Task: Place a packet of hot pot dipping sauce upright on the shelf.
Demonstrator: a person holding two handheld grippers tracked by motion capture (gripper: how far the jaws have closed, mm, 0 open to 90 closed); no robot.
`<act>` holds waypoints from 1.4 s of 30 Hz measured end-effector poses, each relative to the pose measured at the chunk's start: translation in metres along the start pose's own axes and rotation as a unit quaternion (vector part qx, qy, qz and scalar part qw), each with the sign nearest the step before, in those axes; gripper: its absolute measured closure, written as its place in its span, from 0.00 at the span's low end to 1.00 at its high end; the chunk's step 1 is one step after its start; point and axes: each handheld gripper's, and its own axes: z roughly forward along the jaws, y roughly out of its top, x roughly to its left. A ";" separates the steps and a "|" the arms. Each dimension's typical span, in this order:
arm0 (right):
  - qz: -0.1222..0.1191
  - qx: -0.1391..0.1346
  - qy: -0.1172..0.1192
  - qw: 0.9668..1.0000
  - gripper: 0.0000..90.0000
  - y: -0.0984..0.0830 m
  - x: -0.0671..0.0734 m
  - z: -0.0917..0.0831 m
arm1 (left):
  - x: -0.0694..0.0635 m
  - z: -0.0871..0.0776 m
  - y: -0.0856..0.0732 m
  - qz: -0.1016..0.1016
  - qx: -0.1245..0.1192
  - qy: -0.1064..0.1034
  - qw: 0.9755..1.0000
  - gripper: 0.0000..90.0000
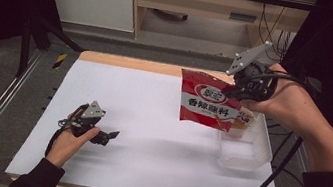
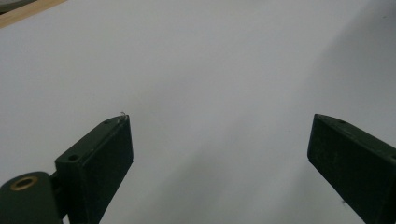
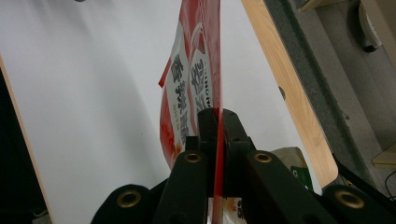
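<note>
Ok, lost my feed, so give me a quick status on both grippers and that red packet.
Right gripper shut on red packet, held above clear bin. Left gripper open, low over white table. Nothing in the way.

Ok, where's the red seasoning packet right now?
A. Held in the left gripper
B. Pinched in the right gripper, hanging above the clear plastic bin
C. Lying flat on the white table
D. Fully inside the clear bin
B: the right gripper has its jaws shut on the edge of the red packet, which hangs in the air over the clear bin; the left gripper rests open near the table.
</note>
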 end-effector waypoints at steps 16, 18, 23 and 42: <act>0.022 -0.004 -0.008 1.000 1.00 -0.033 -0.004 -0.016 | 0.001 0.000 -0.001 -0.001 -0.001 0.001 1.000 0.08; 0.024 -0.001 -0.009 1.000 1.00 -0.037 -0.005 -0.018 | 0.001 0.000 -0.001 -0.001 -0.001 0.001 1.000 0.08; 0.030 0.005 -0.009 0.999 1.00 -0.044 -0.006 -0.018 | 0.000 0.000 0.000 0.000 -0.002 0.000 1.000 0.08; 0.042 0.027 -0.008 0.999 1.00 -0.065 -0.011 -0.015 | 0.001 -0.002 -0.001 -0.002 -0.004 0.002 1.000 0.08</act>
